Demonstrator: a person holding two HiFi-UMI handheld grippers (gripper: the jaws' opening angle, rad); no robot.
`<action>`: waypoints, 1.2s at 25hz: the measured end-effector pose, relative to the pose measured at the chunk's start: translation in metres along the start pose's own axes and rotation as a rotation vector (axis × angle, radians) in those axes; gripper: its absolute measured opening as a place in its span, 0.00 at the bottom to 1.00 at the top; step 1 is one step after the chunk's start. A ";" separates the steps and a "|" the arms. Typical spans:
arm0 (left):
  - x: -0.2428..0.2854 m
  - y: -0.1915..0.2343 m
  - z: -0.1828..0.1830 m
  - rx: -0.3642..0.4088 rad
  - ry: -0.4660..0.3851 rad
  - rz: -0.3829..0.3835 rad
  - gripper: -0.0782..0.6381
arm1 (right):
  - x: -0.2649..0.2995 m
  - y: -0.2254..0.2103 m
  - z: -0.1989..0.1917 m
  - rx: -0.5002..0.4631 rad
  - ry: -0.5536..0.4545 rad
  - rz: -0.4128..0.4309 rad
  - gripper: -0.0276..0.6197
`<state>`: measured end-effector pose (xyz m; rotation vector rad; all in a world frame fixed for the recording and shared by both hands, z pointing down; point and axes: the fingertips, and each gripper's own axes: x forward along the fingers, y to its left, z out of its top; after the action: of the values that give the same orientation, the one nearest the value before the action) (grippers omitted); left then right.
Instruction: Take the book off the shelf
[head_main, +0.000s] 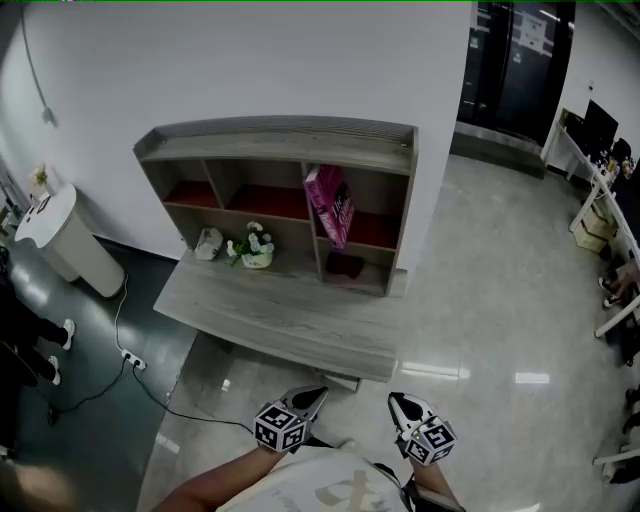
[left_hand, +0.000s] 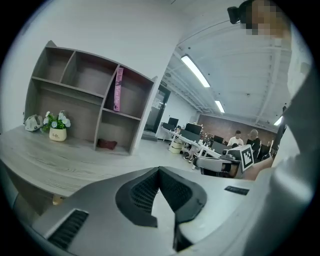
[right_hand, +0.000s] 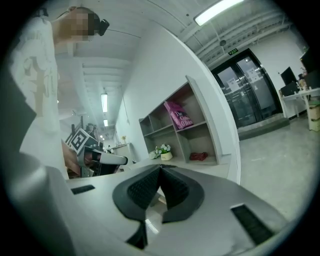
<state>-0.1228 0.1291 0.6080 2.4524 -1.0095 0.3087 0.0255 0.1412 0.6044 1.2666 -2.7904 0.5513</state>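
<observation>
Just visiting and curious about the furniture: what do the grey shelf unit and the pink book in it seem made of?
The grey open-fronted shelf unit looks like matt wood or wood-look laminate: streaky grain runs along its top and base board. The pink book leaning in it is probably paper with a smooth printed cover: white lettering shows, too small to confirm.

A grey wood-grain shelf unit was seen; a pink book was leaned in one compartment; a small white flowerpot was set on its ledge.
</observation>
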 end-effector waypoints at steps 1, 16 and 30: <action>-0.001 -0.001 0.000 0.001 0.001 0.005 0.11 | -0.001 0.000 0.001 -0.001 -0.002 0.003 0.05; -0.001 -0.020 -0.007 0.031 0.038 -0.006 0.11 | -0.010 0.002 -0.005 0.022 0.007 0.012 0.05; 0.037 -0.025 -0.006 0.045 0.084 -0.086 0.11 | -0.010 -0.022 -0.008 0.047 0.028 -0.037 0.05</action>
<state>-0.0790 0.1255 0.6182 2.4928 -0.8685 0.4071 0.0478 0.1380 0.6174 1.3055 -2.7417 0.6309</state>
